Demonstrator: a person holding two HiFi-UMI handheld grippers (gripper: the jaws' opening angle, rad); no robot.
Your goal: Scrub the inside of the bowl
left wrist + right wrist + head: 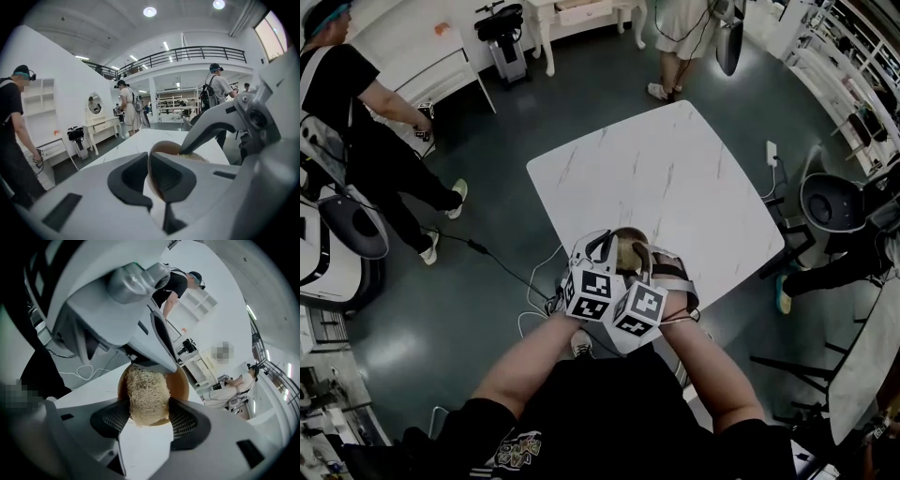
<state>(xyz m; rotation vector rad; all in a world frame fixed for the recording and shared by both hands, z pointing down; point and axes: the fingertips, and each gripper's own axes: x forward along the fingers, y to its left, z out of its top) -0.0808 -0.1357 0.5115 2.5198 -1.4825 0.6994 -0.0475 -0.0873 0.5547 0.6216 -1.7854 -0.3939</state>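
Scrubbing seems under way: right tongs [149, 417] clamp a fibrous scrub pad [147, 392] inside the brown bowl [182, 380], whose rim left tongs [149, 183] pinch at the table's [675, 178] near edge; remaining dirt can't be judged.

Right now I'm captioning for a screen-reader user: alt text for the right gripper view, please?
The right gripper clamps a straw-coloured fibrous scrubber inside a brown bowl; the left gripper grips the bowl's far rim.
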